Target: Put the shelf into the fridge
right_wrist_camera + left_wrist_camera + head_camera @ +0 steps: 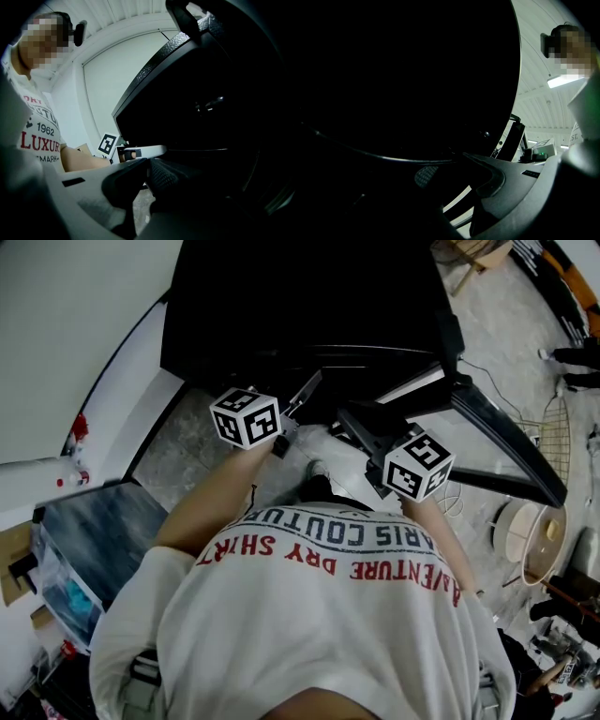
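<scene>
The black fridge (300,306) stands open in front of me, its inside dark. The shelf shows edge-on as a thin line (393,158) (211,150) level with both grippers' jaws, with a white strip (140,151) at its near end. My right gripper (375,456) (149,165) is at the opening's right, jaws shut at the shelf's edge just under the white strip. My left gripper (286,432) (457,171) is at the left, jaws apart, with the shelf's rim crossing their tips. Darkness hides whether its pad (425,176) presses on the shelf.
The fridge's glass door (506,442) hangs open to the right. A clear storage bin (84,540) sits on the floor at the left. A round white object (530,531) and a wire rack (558,437) lie on the floor at the right.
</scene>
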{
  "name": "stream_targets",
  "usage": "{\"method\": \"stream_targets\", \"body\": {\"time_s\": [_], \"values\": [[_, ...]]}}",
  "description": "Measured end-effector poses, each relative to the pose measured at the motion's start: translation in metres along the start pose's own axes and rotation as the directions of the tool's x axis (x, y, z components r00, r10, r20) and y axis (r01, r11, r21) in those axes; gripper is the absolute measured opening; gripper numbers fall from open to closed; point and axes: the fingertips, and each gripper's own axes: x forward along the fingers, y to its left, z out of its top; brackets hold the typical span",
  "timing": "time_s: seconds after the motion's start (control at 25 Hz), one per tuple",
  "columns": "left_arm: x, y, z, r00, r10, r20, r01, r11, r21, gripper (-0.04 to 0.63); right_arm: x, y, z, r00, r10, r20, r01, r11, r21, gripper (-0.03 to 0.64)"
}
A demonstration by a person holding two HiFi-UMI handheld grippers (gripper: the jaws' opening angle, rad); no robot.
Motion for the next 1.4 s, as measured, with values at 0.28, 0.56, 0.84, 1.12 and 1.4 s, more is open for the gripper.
{"method": "stream_targets", "body": {"time_s": [0.28,0.56,0.84,1.12,1.4], "values": [[0.003,0.006,0.005,1.0,0.008,0.005,-0.008,1.0,-0.001,0.149,-0.001,-0.001,0.0,1.0,-0.011,0.005,0.011,1.0,0.011,0.038],[0.007,0.011,0.009,1.0,0.018,0.01,-0.018,1.0,0.004,0.152,-0.001,-0.001,-0.001,1.0,-0.018,0.006,0.018,1.0,0.018,0.038],[0.004,0.01,0.009,1.0,0.025,0.0,-0.025,0.999,0.042,0.155,0.0,0.002,-0.001,1.0,-0.016,0.013,0.016,0.999,0.029,0.038],[-0.011,0.004,0.004,0.999,0.037,-0.022,-0.035,0.997,0.065,0.19,-0.001,0.002,0.0,0.999,-0.022,0.029,0.021,0.999,0.046,0.038],[-0.044,-0.024,-0.002,0.998,0.014,-0.058,-0.01,0.997,0.077,0.165,-0.002,0.011,0.009,0.997,-0.025,0.074,0.021,0.998,0.065,0.037]]}}
